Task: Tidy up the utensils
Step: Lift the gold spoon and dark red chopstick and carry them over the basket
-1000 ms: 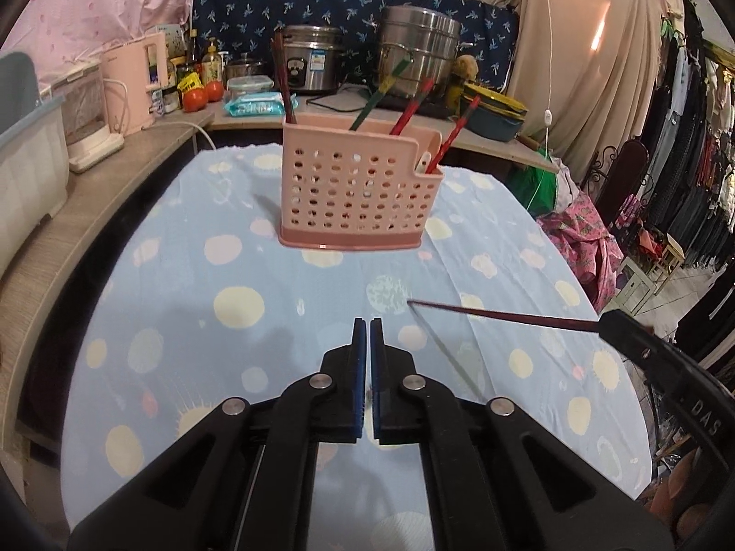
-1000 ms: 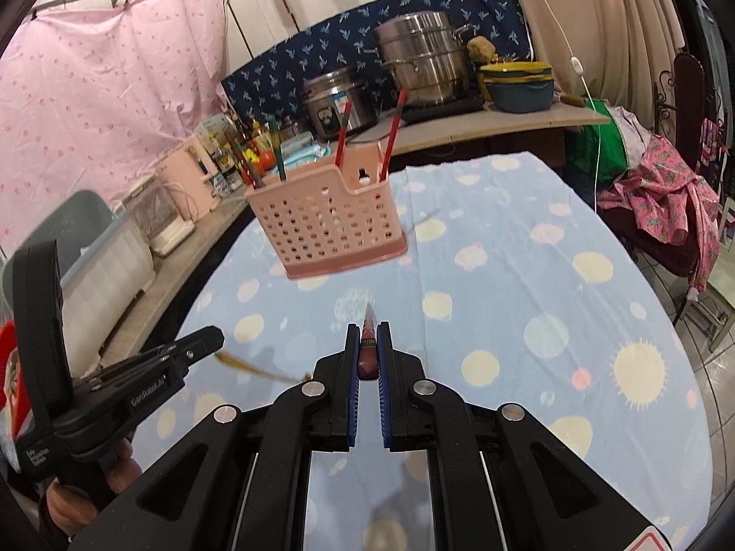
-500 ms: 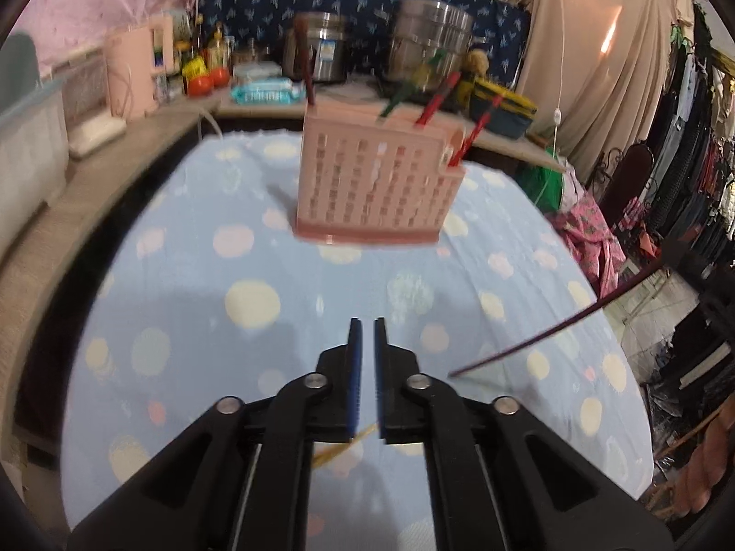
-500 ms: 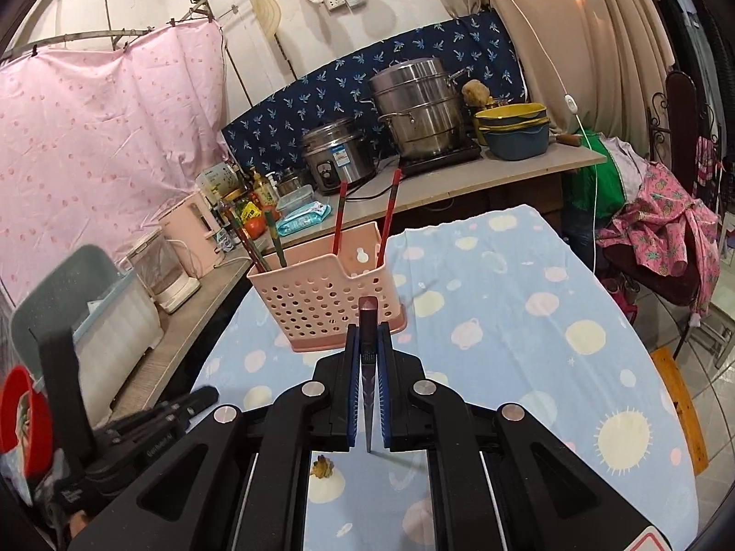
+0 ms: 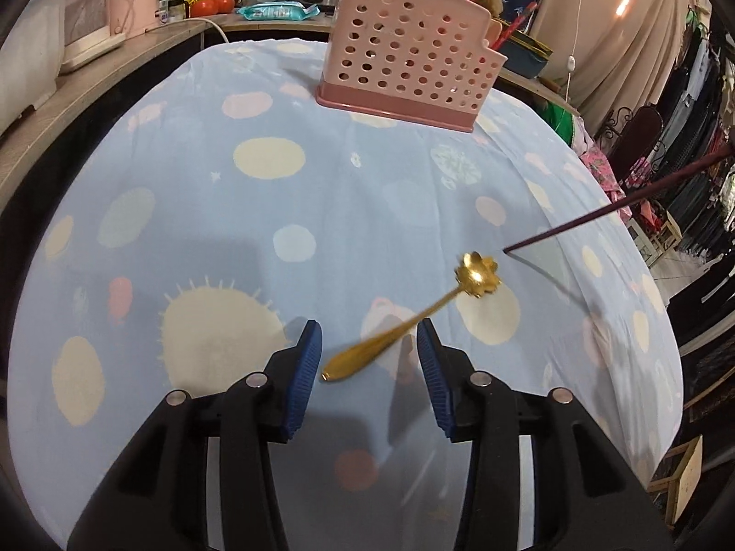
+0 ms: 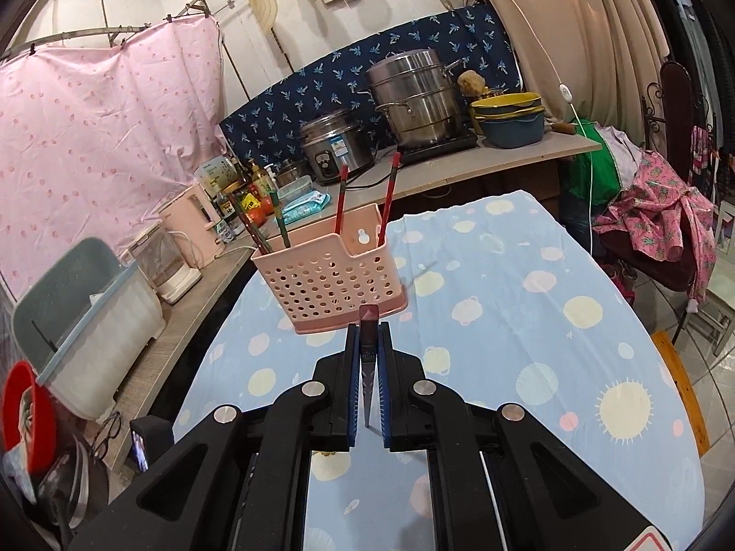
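Observation:
A gold spoon (image 5: 441, 300) with a flower-shaped bowl lies on the blue dotted tablecloth (image 5: 275, 183). Its handle end sits between the fingers of my left gripper (image 5: 367, 335), whose jaws are opening; the pads do not touch it. The pink perforated utensil basket (image 5: 413, 59) stands at the table's far side with several chopsticks in it. My right gripper (image 6: 367, 328) is shut on a dark red chopstick (image 6: 368, 353), in front of the basket (image 6: 330, 280). That chopstick (image 5: 620, 204) slants in from the right, its tip just above the cloth near the spoon's bowl.
A counter behind and to the left holds a rice cooker (image 6: 335, 147), a steel pot (image 6: 413, 96), stacked bowls (image 6: 510, 115), a pink kettle (image 6: 193, 220) and a plastic bin (image 6: 87, 317). The table's right edge drops to the floor beside a chair with clothes (image 6: 657, 211).
My left gripper has come down toward the table and its jaws have parted from shut. The gold spoon has come into view between them. The held chopstick now slants tip-down instead of lying level.

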